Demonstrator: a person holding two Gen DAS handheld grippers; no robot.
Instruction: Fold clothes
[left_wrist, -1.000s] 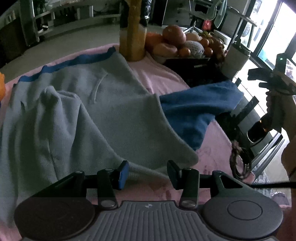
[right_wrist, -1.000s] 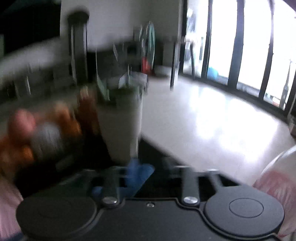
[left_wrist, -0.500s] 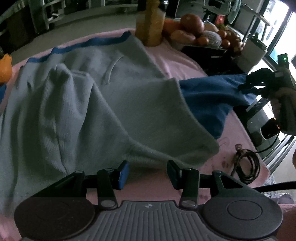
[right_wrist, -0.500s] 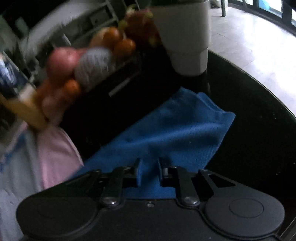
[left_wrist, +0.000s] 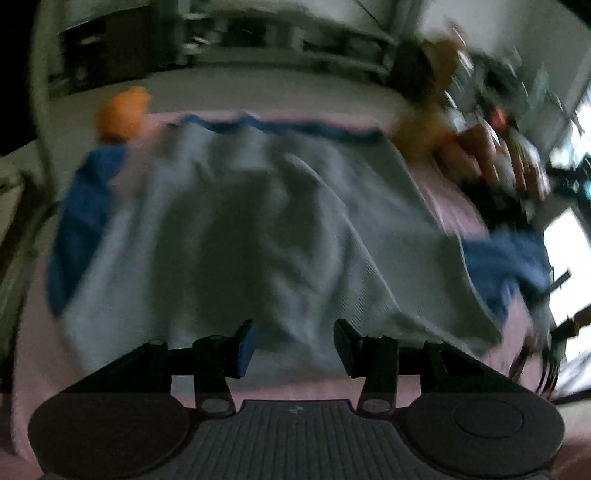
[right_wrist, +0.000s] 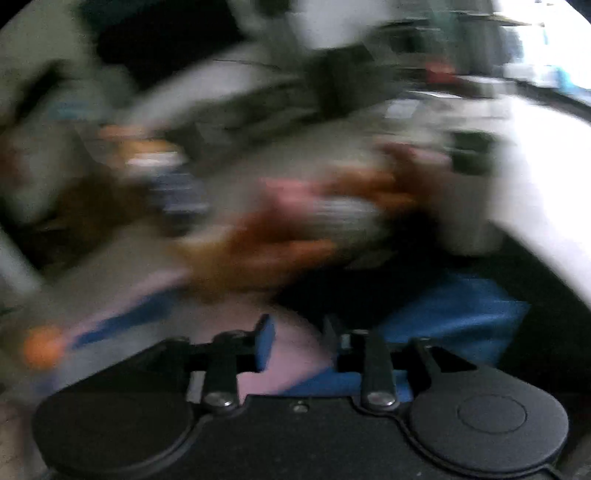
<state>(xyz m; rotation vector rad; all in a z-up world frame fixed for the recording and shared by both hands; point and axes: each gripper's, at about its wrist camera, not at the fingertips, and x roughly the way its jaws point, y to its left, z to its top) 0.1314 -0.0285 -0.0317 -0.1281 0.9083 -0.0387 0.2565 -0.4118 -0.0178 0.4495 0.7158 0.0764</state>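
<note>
A grey sweater (left_wrist: 277, 240) with blue sleeves lies spread on a pink tablecloth (left_wrist: 454, 206); both views are blurred by motion. One blue sleeve (left_wrist: 506, 266) sticks out at the right, the other (left_wrist: 81, 214) at the left. My left gripper (left_wrist: 293, 343) is open just over the sweater's near hem, with nothing between its fingers. In the right wrist view the right blue sleeve (right_wrist: 461, 314) lies beside and under the right finger. My right gripper (right_wrist: 297, 339) is open, with pink cloth (right_wrist: 295, 354) showing in the gap.
An orange object (left_wrist: 123, 116) sits at the table's far left corner. A pile of fruit (right_wrist: 314, 221) and an amber bottle (left_wrist: 424, 125) stand at the far right, with a pale cup (right_wrist: 469, 206) beside them. Cables (left_wrist: 543, 362) hang off the right edge.
The left gripper has swung left, so the whole sweater and its left sleeve now show. The right gripper has shifted left off the blue sleeve's middle, and its jaws stand slightly wider.
</note>
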